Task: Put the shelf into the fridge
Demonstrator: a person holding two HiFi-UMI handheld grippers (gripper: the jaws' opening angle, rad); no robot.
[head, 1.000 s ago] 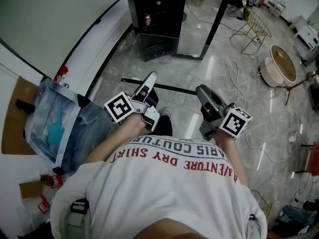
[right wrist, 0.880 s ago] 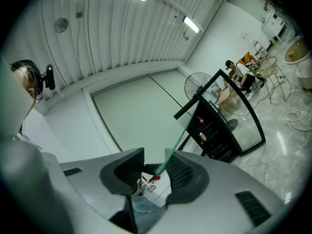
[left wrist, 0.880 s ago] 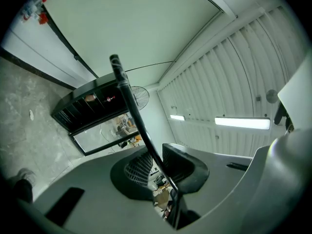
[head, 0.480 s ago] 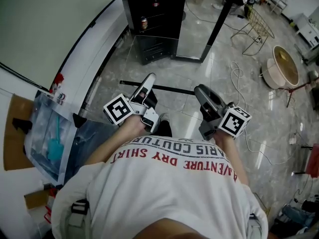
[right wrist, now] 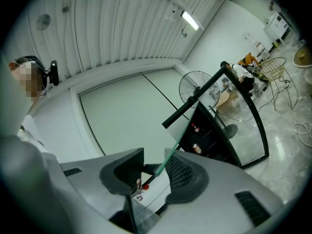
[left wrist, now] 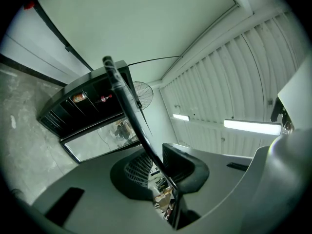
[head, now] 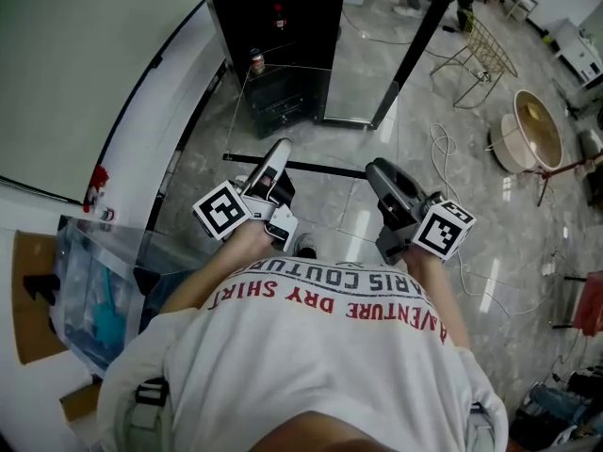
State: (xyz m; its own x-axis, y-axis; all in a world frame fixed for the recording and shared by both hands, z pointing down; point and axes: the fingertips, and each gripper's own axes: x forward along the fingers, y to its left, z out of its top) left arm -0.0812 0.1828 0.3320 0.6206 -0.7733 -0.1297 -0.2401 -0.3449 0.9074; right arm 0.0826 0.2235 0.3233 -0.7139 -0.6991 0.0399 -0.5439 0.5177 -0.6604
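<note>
- left gripper (head: 280, 147): jaws are pinched almost together on the near left edge of the shelf (head: 287, 111). it is a thin bite on smooth glass, so i judge a twist here could let that corner slip.
- shelf: carried level between both grippers, out in front of me, short of the fridge (head: 311, 26) and not yet inside. it is a flat clear pane with a greenish cut edge and a black trim bar (head: 311, 166) along the near side.
- fridge: black cabinet with a can (head: 256, 61) on a rack. a tilted entry could knock the pane's far edge against it.
- right gripper (head: 377, 169): jaws stand wider, clamped on the shelf's near right edge.
- door (head: 377, 45): open, glass in a black frame. the pane's right corner could clip it.
- cable (head: 436, 144): white, looped on the glossy floor (head: 528, 215). trip hazard.
</note>
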